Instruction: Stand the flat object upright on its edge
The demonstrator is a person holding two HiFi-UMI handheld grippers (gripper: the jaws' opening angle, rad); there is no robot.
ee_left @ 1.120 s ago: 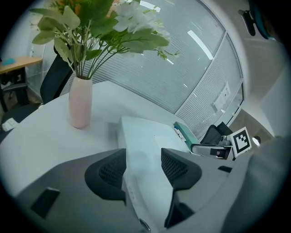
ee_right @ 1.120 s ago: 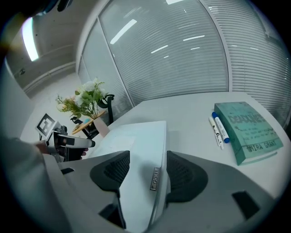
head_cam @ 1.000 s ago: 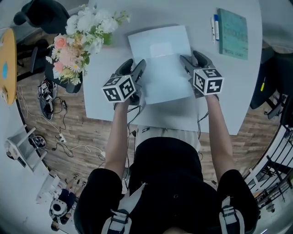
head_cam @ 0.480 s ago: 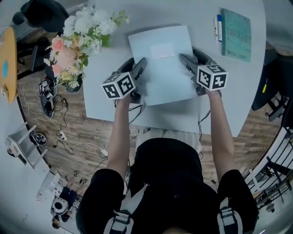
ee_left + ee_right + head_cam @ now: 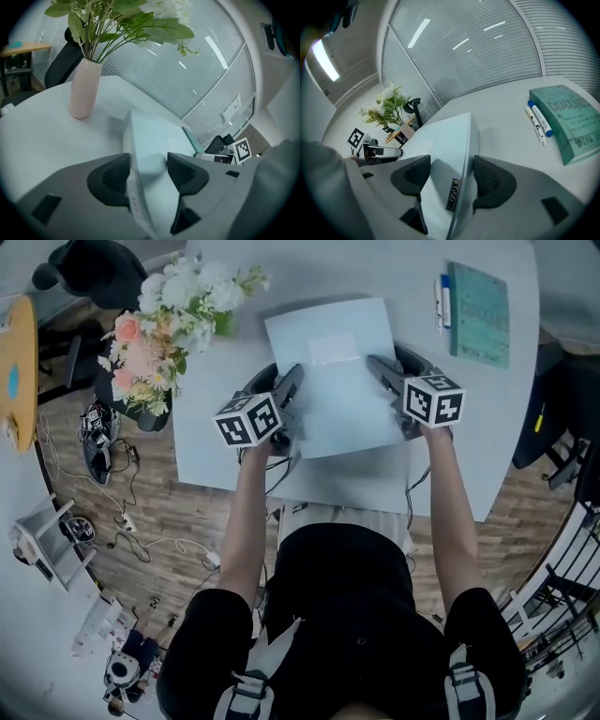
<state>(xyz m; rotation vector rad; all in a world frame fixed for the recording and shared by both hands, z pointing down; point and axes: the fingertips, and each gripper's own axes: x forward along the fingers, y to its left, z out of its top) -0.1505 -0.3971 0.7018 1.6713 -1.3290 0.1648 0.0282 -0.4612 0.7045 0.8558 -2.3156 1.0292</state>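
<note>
A flat pale grey-blue slab [image 5: 333, 371] lies on the white table [image 5: 469, 427], with a shadow under its near edge. My left gripper [image 5: 279, 379] straddles the slab's left edge. In the left gripper view the slab [image 5: 154, 140] runs between the jaws of this gripper [image 5: 147, 171]; one pad lies against its thin side and the other hangs over its top face. My right gripper [image 5: 392, 360] straddles the right edge. In the right gripper view the slab [image 5: 445, 140] sits between the wide-set pads of that gripper [image 5: 450, 176], with a dark gap beside one pad.
A pink vase of flowers [image 5: 173, 324] stands at the table's left rim, close to the left gripper, and shows as the vase [image 5: 85, 91]. A teal book [image 5: 478, 310] and pens [image 5: 440, 296] lie far right. The table's near edge [image 5: 328, 502] is just behind the grippers.
Both grippers have shifted slightly away from me along the slab's sides. The slab stays between them in much the same place.
</note>
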